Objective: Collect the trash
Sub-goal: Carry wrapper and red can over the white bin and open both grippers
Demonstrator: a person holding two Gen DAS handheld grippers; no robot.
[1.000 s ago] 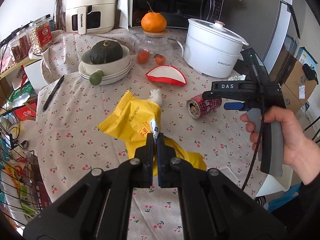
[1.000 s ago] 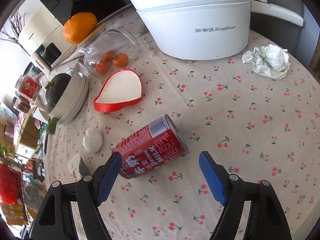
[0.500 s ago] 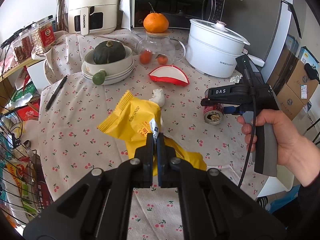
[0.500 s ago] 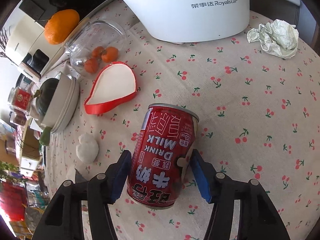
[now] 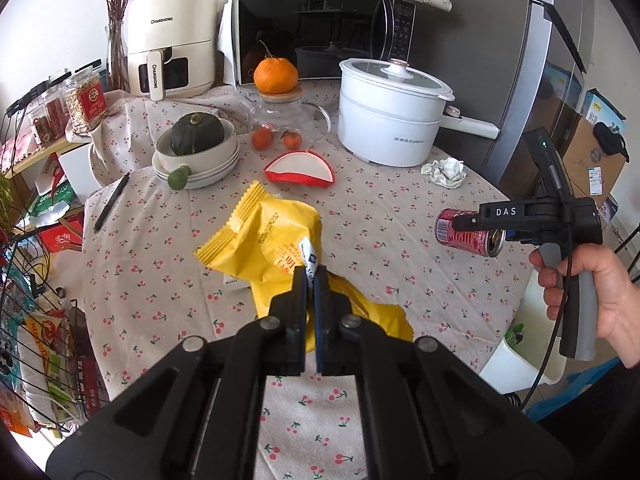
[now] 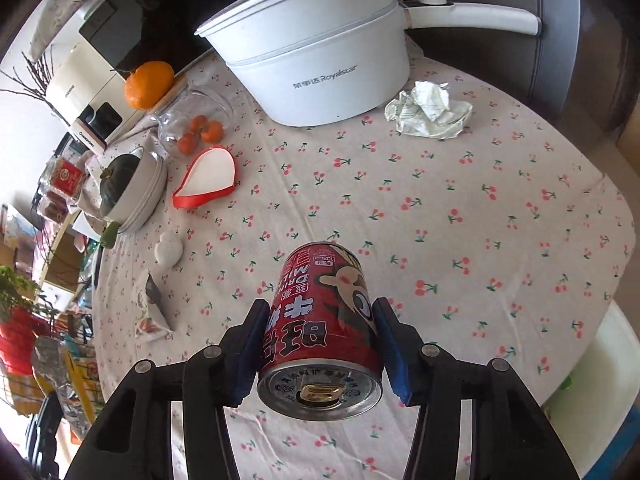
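Red drink can [image 6: 320,320] is clamped between the blue pads of the right gripper [image 6: 318,354], whose jaws have just been closing, and held clear above the cherry-print tablecloth [image 6: 480,220]. Yellow snack bag [image 5: 272,240] hangs pinched in the closed left gripper [image 5: 311,280]. Crumpled paper [image 6: 430,110] lies just beside the white pot [image 6: 320,52].

crumpled paper [image 6: 430,111] beside pot [image 6: 320,60] — squash [image 5: 197,135] in bowl [image 5: 200,158].

- Can [image 6: 320,332]: red milk-drink tin, clamped by its sides, lifted clear of the cloth, opened top toward the right wrist camera.
- Wrapper [image 5: 272,244]: yellow, crumpled snack bag, pinched at one edge, hanging above the cloth.
- Paper [image 6: 430,110]: white crumpled wad beside the white pot.
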